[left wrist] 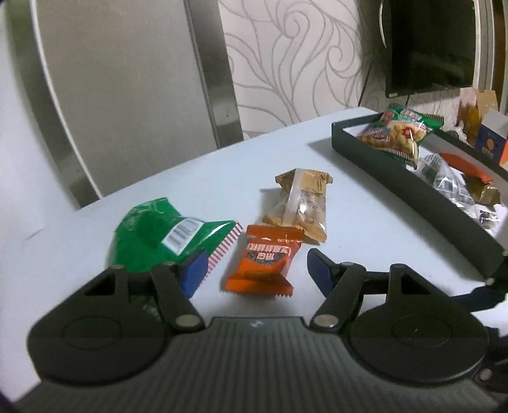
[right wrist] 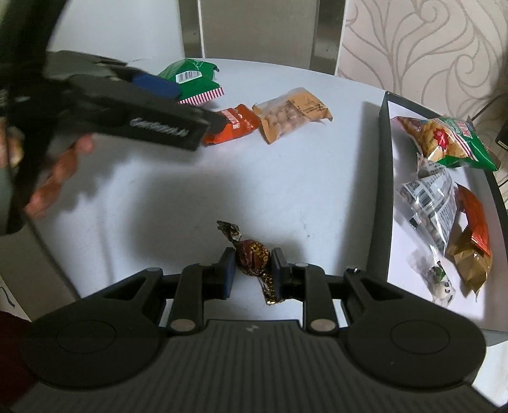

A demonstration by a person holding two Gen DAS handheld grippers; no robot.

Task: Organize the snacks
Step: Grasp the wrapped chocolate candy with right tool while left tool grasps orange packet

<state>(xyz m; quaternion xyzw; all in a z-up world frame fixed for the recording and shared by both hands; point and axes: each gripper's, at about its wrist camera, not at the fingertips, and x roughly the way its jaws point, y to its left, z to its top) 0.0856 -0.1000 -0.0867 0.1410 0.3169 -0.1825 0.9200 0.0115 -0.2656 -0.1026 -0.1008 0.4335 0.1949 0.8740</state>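
Dim indoor light, soft shadows, fisheye-bent edges, motion blur at left.

Your desk (left wrist: 79, 228) is pale, bluish-white, with a rounded far edge, lit softly and evenly; shadows on it are faint. Behind it you have a chair back (left wrist: 127, 79), grey-beige upholstery framed by brushed metal uprights; the right wrist view shows the same chair (right wrist: 254, 28) at top centre. The wall (left wrist: 301, 57) carries cream wallpaper with looping grey swirl lines, also seen at upper right in the right wrist view (right wrist: 428, 41). A dark flat screen (left wrist: 431, 44) hangs at your upper right, a thin cable (left wrist: 365, 82) trailing down beside it.
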